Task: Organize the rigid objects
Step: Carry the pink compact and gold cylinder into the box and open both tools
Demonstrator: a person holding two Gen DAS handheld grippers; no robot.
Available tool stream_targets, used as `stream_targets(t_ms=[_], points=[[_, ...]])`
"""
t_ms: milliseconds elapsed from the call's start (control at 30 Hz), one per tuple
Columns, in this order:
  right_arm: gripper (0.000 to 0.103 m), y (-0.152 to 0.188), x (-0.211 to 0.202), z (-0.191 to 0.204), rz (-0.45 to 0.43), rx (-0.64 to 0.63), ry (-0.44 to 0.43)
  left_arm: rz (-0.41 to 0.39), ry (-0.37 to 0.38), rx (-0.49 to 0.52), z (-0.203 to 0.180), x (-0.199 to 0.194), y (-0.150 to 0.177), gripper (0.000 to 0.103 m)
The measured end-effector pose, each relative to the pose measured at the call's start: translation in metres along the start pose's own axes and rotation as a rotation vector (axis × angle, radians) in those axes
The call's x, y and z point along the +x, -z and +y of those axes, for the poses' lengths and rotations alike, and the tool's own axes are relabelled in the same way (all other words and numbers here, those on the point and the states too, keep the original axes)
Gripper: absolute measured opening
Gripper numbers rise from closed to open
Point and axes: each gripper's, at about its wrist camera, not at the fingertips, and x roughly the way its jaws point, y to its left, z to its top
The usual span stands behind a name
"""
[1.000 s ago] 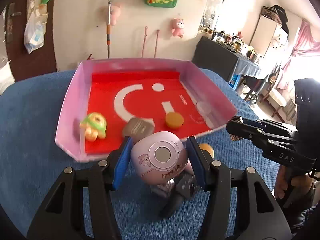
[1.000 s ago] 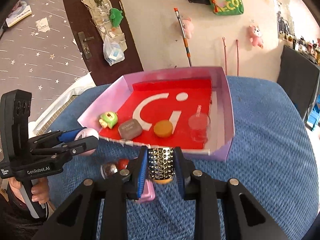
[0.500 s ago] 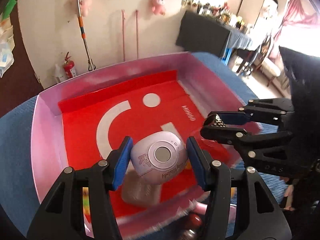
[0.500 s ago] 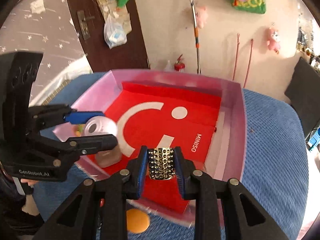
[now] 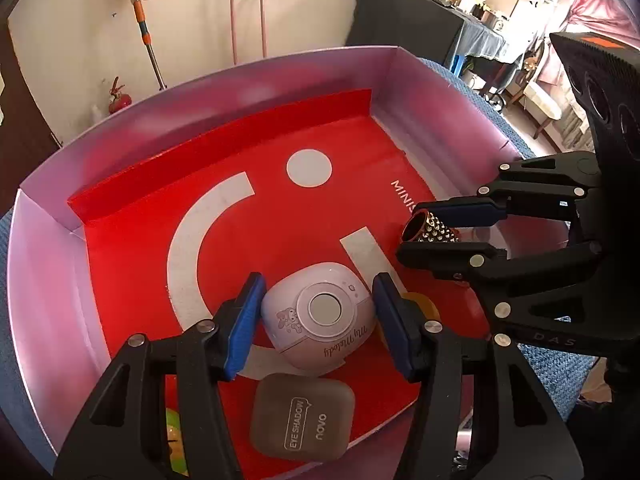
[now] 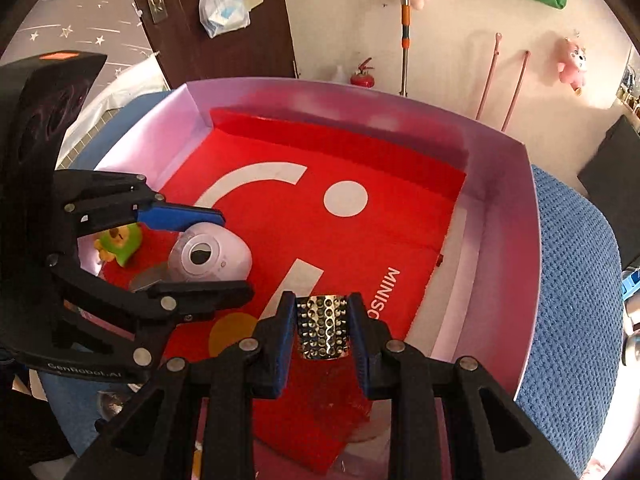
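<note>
My left gripper (image 5: 318,322) is shut on a rounded lilac toy camera (image 5: 320,316), held over the red floor of the pink box (image 5: 120,120). In the right wrist view that left gripper (image 6: 230,254) and the lilac toy camera (image 6: 210,258) show at the left. My right gripper (image 6: 324,328) is shut on a gold studded cylinder (image 6: 325,326), also over the box's red floor; in the left wrist view the right gripper (image 5: 408,232) holds the cylinder (image 5: 430,228) at the right. Inside the box lie a grey eye-shadow case (image 5: 302,418), an orange disc (image 6: 230,334) and a green-and-yellow figure (image 6: 118,242).
The box sits on a blue knitted cover (image 6: 572,280). A small round shiny object (image 6: 110,404) lies on the cover outside the box's near left corner. A door (image 6: 212,20), a mop handle (image 6: 405,28) and a dark table (image 5: 404,16) stand behind.
Both grippers have moved forward and down, from in front of the box to over its red floor, each keeping its object. The eye-shadow case now lies right below the left gripper.
</note>
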Motion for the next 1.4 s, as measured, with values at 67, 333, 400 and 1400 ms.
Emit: stream_targets(t_ms=[67, 333, 400, 1400], points=[[0.028, -0.001, 0.004, 0.001, 0.014, -0.005, -0.001, 0.008, 0.012, -0.009, 0.001, 0.001, 0.001, 0.054], [0.028, -0.003, 0.010, 0.001, 0.035, -0.017, 0.004, 0.014, 0.006, -0.018, -0.001, 0.005, 0.000, 0.054], [0.028, -0.003, 0.010, 0.000, 0.038, -0.017, 0.003, 0.012, 0.008, -0.021, 0.001, 0.005, 0.000, 0.054], [0.040, -0.004, 0.012, 0.006, 0.042, -0.027, 0.003, -0.030, 0.037, -0.051, 0.009, -0.004, -0.001, 0.061]])
